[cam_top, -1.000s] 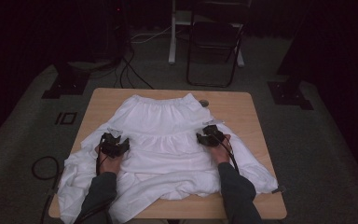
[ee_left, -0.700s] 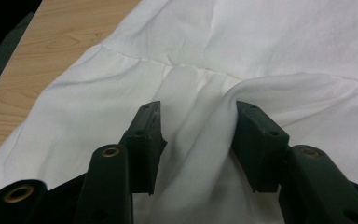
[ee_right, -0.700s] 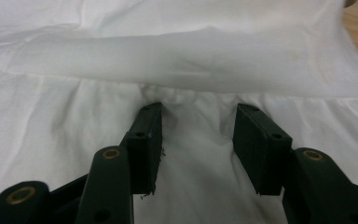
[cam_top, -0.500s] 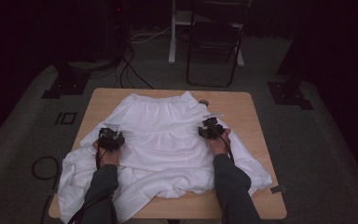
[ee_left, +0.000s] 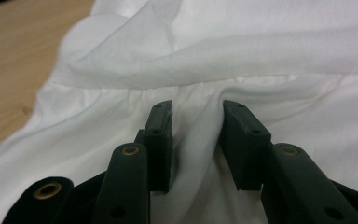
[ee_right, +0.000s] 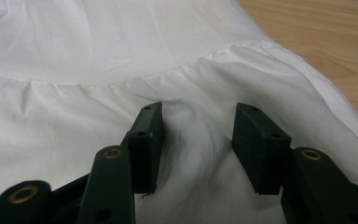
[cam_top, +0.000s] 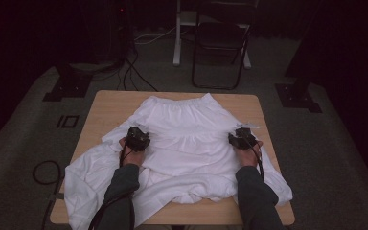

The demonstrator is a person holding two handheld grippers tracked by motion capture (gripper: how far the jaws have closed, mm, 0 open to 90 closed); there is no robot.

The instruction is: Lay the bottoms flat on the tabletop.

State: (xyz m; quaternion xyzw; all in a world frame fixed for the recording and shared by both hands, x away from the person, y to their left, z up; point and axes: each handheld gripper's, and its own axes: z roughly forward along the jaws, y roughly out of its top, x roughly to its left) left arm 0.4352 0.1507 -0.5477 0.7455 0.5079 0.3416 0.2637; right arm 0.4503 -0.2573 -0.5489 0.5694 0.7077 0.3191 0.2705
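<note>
A white tiered skirt [cam_top: 188,120] lies spread over the wooden table [cam_top: 108,108], waistband at the far side and hem hanging off the near edge. My left gripper [cam_top: 138,132] rests on its left part at the gathered seam. In the left gripper view the jaws [ee_left: 196,119] have just been closing, and a raised fold of skirt [ee_left: 242,51] stands between them with the pads still apart. My right gripper [cam_top: 242,133] rests on the skirt's right edge. Its jaws [ee_right: 198,119] stand apart over slightly bunched cloth [ee_right: 98,51] just below the seam.
Bare tabletop [ee_right: 326,42] shows to the right of the skirt and at the far left corner. A folding chair [cam_top: 219,45] and a white post [cam_top: 177,33] stand beyond the table. Cables [cam_top: 43,173] lie on the floor at the left.
Both hands have slid to the right across the skirt. The left jaws have narrowed around a fold. The skirt's upper tier looks drawn rightward.
</note>
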